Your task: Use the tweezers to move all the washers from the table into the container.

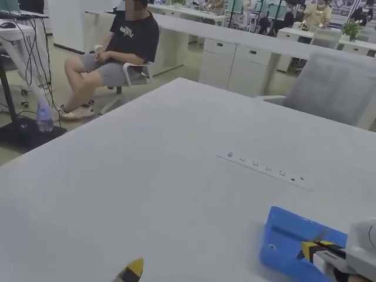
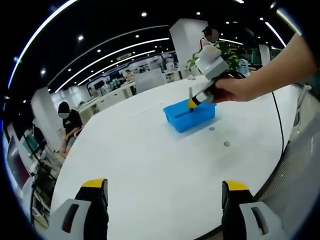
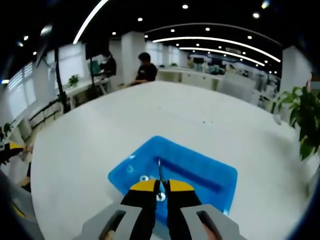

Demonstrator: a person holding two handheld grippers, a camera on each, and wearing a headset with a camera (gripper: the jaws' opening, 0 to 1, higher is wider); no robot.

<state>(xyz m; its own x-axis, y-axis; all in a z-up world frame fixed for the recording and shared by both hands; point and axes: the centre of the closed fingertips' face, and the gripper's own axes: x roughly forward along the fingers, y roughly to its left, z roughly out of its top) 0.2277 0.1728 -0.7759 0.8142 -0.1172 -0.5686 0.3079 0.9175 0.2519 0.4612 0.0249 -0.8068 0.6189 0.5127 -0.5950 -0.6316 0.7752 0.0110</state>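
The counter (image 1: 147, 176) is a broad, smooth, matte white slab. The container (image 1: 288, 235) is a shallow rectangular tray of glossy blue plastic. It rests flat on the counter at the person's right.

The left claw (image 2: 165, 186) hovers low over bare counter, well apart from the container. Its two black jaws with yellow tips stand wide apart and grip nothing.

The right claw (image 3: 161, 186), held in a hand (image 2: 235, 90), hangs above the container. Its yellow-tipped jaws are pressed together on the tweezers (image 3: 160, 172). The tweezers are thin, straight and of grey metal, and their points reach down into the container. Whether the points carry anything cannot be told.

The washers (image 3: 144, 178) are small, flat metal rings. Some lie on the container floor near the tweezers. Two more lie on the counter near the container, on the side toward the left claw.
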